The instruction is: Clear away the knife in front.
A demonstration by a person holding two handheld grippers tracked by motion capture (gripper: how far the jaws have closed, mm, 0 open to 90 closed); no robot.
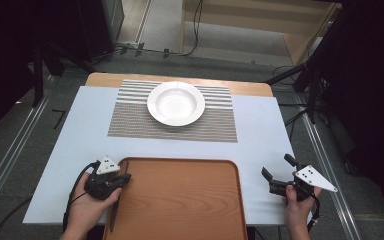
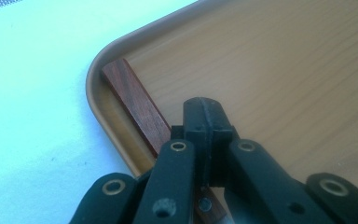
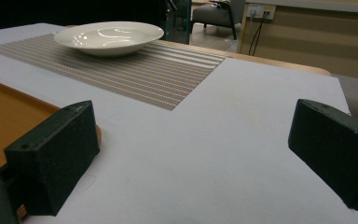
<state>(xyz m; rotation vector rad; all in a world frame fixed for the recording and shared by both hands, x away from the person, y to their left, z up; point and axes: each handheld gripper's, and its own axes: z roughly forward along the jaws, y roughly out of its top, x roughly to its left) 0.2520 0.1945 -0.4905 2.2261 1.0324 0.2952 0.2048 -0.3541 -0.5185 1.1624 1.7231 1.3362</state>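
A slim dark utensil with a reddish wooden handle [image 2: 135, 105] lies along the inner left edge of the brown wooden tray [image 1: 180, 161], and from above it appears as a thin dark strip [image 1: 115, 212]. My left gripper [image 1: 123, 178] hovers over that corner of the tray [image 2: 270, 65]. Its jaws are pressed together [image 2: 205, 116] just right of the handle, with nothing visibly between them. My right gripper [image 1: 278, 167] is held right of the tray over the white table cover, open [image 3: 191, 158] and empty.
A white deep plate [image 1: 175, 103] [image 3: 108, 37] stands on a striped placemat [image 1: 130, 122] [image 3: 144, 74] at the far middle of the table. The tray's right edge [image 3: 9, 116] is beside my right gripper. Cables and stands surround the table on the floor.
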